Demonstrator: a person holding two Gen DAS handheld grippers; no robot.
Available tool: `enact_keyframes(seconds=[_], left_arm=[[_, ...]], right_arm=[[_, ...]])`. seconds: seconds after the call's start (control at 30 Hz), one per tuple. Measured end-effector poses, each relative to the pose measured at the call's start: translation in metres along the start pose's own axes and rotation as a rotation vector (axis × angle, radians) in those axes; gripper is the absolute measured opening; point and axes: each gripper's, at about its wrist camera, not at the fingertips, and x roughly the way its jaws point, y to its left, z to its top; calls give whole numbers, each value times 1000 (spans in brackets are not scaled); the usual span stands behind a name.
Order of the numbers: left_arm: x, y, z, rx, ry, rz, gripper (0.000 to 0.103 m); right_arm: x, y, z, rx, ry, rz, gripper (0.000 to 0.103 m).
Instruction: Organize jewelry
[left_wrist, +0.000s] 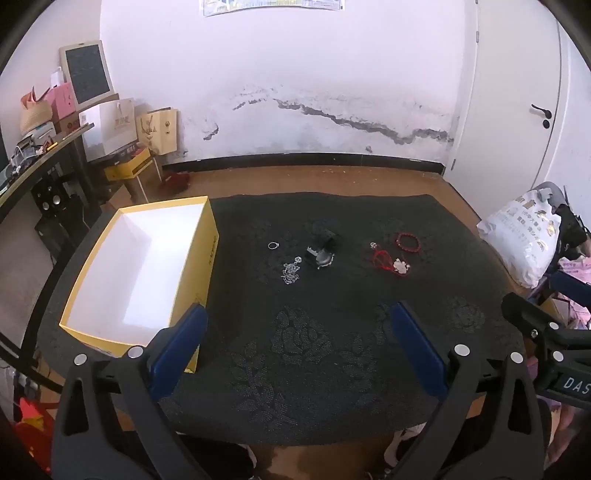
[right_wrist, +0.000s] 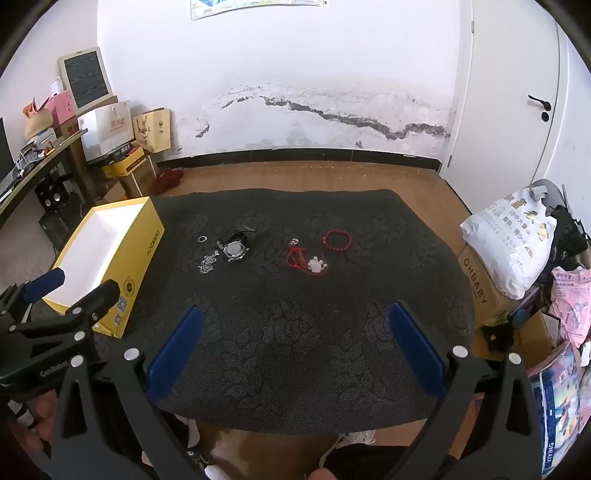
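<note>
Jewelry lies on a black patterned cloth (left_wrist: 314, 350): a silver ring (left_wrist: 273, 245), a silver chain (left_wrist: 291, 272), a black watch (left_wrist: 323, 251), a red bead bracelet (left_wrist: 409, 242), and a red cord with a white pendant (left_wrist: 391, 263). The same pieces show in the right wrist view: ring (right_wrist: 202, 239), chain (right_wrist: 208, 263), watch (right_wrist: 236, 246), bracelet (right_wrist: 337, 240), pendant (right_wrist: 317, 266). An open yellow box (left_wrist: 199, 258) with a white inside stands left of them; it also shows in the right wrist view (right_wrist: 140, 254). My left gripper (left_wrist: 295, 314) and right gripper (right_wrist: 295, 314) are open, empty, well short of the jewelry.
The cloth covers a table with floor beyond it. A desk with boxes and bags (left_wrist: 110, 125) stands at the far left. White and pink bags (right_wrist: 513, 240) and a cardboard box (right_wrist: 476, 273) crowd the right side. A white door (right_wrist: 535, 103) is at the back right.
</note>
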Motion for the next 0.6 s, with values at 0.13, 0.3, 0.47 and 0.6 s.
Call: enact_keyframes(seconds=[0.13,0.3,0.47,0.6], left_arm=[[0,0,0,10,0,12,97],[0,0,0,13,2,15,97],[0,-4,-2,14,2,14,97],[4,-7,-4,23,-1,17,97]], right_arm=[[0,0,0,1,1,1,97],[0,1,0,1,0,-2,97],[0,2,0,0,-1,-3,97],[-1,1,0,3,-1,-2,97]])
